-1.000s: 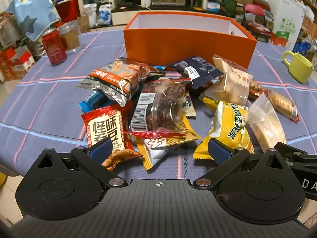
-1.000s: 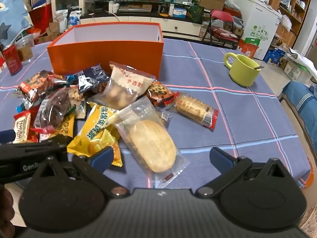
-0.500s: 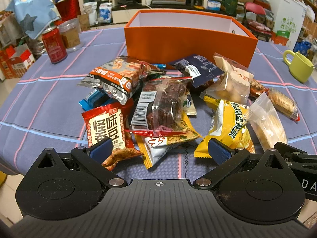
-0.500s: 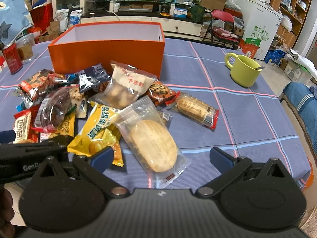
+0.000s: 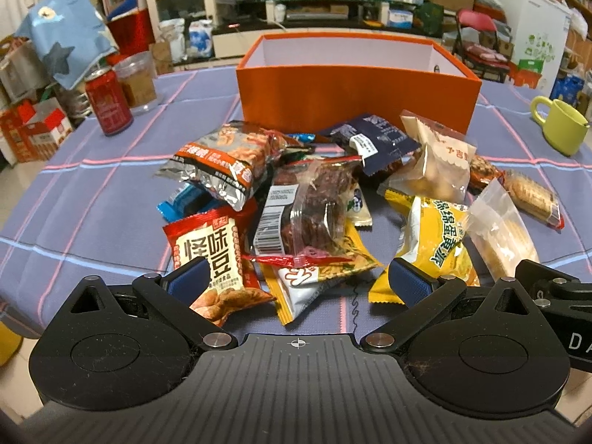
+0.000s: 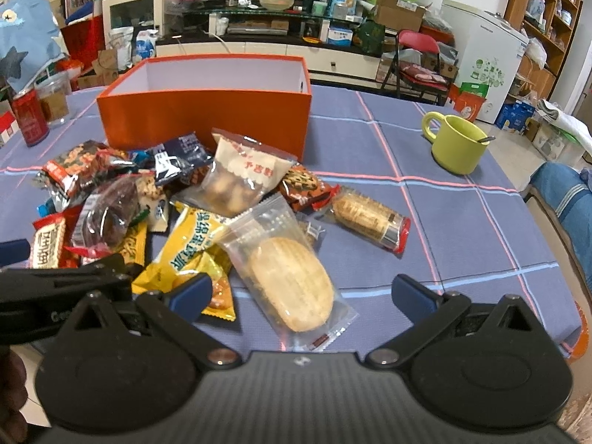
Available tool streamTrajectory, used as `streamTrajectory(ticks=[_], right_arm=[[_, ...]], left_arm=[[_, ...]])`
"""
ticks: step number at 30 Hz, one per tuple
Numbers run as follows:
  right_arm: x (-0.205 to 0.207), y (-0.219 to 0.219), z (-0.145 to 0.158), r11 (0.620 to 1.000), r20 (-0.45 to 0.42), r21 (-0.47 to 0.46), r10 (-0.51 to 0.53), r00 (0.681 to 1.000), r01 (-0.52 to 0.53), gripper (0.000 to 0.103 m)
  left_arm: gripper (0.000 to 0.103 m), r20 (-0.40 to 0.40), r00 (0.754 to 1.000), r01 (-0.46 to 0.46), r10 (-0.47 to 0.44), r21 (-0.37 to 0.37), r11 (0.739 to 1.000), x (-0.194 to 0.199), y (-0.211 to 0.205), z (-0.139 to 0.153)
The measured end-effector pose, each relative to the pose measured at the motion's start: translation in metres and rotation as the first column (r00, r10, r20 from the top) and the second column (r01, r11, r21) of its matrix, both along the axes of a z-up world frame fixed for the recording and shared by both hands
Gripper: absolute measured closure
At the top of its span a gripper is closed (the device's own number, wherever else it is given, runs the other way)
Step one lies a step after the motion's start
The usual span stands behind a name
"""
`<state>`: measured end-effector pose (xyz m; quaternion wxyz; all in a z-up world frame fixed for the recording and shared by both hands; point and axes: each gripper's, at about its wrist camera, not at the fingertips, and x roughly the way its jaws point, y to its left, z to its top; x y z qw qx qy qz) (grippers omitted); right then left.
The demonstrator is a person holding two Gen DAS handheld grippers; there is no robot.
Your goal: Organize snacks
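Both jaws stand released: biscuit packet (image 6: 286,281) between the right jaws, peanut packet (image 5: 218,259) (red) beside the left.

green mug (image 6: 458,143) with spoon | red can (image 5: 108,101) beside plastic jar (image 5: 138,83) | blue checked tablecloth (image 6: 462,222)

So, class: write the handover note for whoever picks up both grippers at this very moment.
Left gripper: jaws open, holding nothing, low over the near edge of the snack pile.
Right gripper: jaws open, holding nothing, with the clear-wrapped biscuit between its fingers.
Orange box: behind the pile; no snack seen inside, floor hidden.
Done: nothing packed.
Left: all snacks.
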<state>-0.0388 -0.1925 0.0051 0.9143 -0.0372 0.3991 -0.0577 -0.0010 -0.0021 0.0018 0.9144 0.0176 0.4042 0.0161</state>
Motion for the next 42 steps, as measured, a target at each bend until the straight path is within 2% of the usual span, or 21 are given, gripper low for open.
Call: streamTrajectory(ticks=[17, 33, 36, 39, 41, 42], right_arm=[[-0.005, 0.003, 0.006, 1.000, 0.046, -0.010, 0.020, 0.999, -0.020, 0.001], [-0.004, 0.001, 0.007, 1.000, 0.060, -0.006, 0.014, 0.998, -0.014, 0.001], [-0.008, -0.005, 0.017, 1.000, 0.131, 0.009, -0.003, 0.991, 0.002, 0.001], [-0.016, -0.016, 0.033, 0.999, 0.237, 0.035, -0.031, 0.971, 0.024, 0.001], [-0.026, -0.027, 0.046, 0.997, 0.337, 0.066, -0.050, 0.940, 0.029, 0.000], [-0.034, -0.033, 0.053, 0.996, 0.401, 0.083, -0.060, 0.914, 0.029, 0.000]], left_arm=[[0.017, -0.021, 1.000, 0.007, -0.008, -0.044, 0.999, 0.002, 0.003, -0.001], [0.017, -0.030, 1.000, -0.008, 0.007, -0.047, 0.999, 0.004, 0.007, 0.001], [0.017, 0.015, 1.000, -0.019, 0.020, -0.067, 0.998, 0.004, 0.016, 0.012], [0.017, 0.100, 0.994, -0.048, 0.053, -0.047, 0.998, 0.002, 0.032, 0.028], [0.017, 0.137, 0.989, -0.058, 0.063, -0.046, 0.997, 0.003, 0.045, 0.036], [0.017, 0.144, 0.987, -0.063, 0.070, -0.052, 0.997, 0.005, 0.053, 0.039]])
